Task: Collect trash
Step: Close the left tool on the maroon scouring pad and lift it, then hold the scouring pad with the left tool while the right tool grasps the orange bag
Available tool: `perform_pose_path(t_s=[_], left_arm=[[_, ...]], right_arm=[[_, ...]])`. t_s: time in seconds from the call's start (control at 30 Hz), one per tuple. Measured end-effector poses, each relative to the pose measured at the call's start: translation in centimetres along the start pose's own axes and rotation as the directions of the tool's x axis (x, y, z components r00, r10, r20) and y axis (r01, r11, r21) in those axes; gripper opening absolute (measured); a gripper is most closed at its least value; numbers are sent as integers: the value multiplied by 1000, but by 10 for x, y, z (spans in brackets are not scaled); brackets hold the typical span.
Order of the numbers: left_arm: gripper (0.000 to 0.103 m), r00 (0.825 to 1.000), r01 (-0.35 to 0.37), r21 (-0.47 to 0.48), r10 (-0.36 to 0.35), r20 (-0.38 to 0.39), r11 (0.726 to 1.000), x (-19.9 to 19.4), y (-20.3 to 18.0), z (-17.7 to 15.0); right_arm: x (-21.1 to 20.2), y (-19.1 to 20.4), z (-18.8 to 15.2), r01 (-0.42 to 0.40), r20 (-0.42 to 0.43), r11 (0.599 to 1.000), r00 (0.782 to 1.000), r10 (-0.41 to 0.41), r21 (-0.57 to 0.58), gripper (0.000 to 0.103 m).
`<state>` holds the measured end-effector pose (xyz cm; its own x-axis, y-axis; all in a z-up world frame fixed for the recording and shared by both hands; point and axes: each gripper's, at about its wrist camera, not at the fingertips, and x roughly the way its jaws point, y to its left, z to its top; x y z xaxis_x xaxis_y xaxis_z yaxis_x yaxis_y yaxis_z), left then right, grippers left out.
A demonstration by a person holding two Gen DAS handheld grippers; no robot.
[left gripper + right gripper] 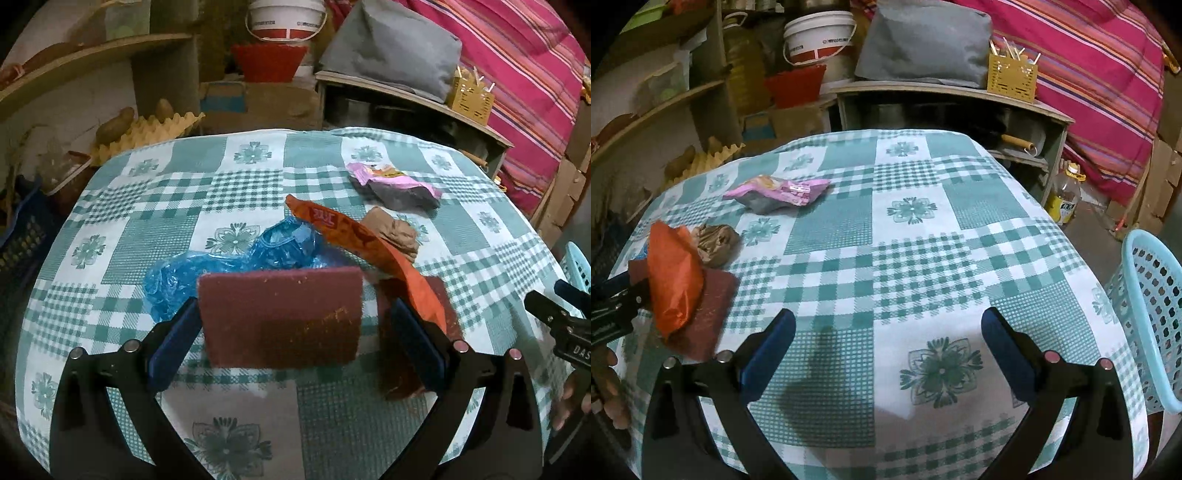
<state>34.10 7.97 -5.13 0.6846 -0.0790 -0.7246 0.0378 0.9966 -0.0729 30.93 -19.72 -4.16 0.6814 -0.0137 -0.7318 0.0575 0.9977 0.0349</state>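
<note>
Left gripper [291, 343], right gripper [886, 347]: black frames, blue-padded jaws, 4 silver pivot pins each.

Teal-white checked tablecloth [923, 258]; maroon scouring pad [280, 317]; orange wrapper [354, 232].

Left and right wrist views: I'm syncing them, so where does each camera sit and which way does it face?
Left wrist: on the left gripper, facing across the table over the pad and trash; both fingers show, plus the right gripper at the edge.
Right wrist: on the right gripper, facing bare cloth, basket alongside; both fingers show.
Shared: orange wrapper, pink wrapper.
</note>
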Motion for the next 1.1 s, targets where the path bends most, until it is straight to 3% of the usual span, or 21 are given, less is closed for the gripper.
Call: perform_pose_path(t_s=[0.17, 0.27, 0.5, 0.73, 1.1], left_arm=[[96, 1000, 14, -57, -14, -7, 998, 2, 14, 2], [82, 999, 50, -80, -50, -6, 996, 2, 19, 2], [82, 999, 19, -33, -18, 36, 999, -12, 13, 3], [82, 988, -15, -35, 20, 150, 999, -57, 35, 3], [82, 984, -65, -91, 79, 160, 994, -73, 91, -8]], right_arm=[[2, -6, -1, -9, -10, 1000, 1000, 9, 15, 98], [2, -6, -1, -12, -8, 1000, 1000, 12, 21, 98], [1, 2, -3, -11, -9, 1000, 1000, 11, 3, 98], [-1, 26, -6, -2, -23, 999, 1000, 1, -38, 98], [-13, 80, -7, 13, 7, 992, 1000, -12, -125, 98]])
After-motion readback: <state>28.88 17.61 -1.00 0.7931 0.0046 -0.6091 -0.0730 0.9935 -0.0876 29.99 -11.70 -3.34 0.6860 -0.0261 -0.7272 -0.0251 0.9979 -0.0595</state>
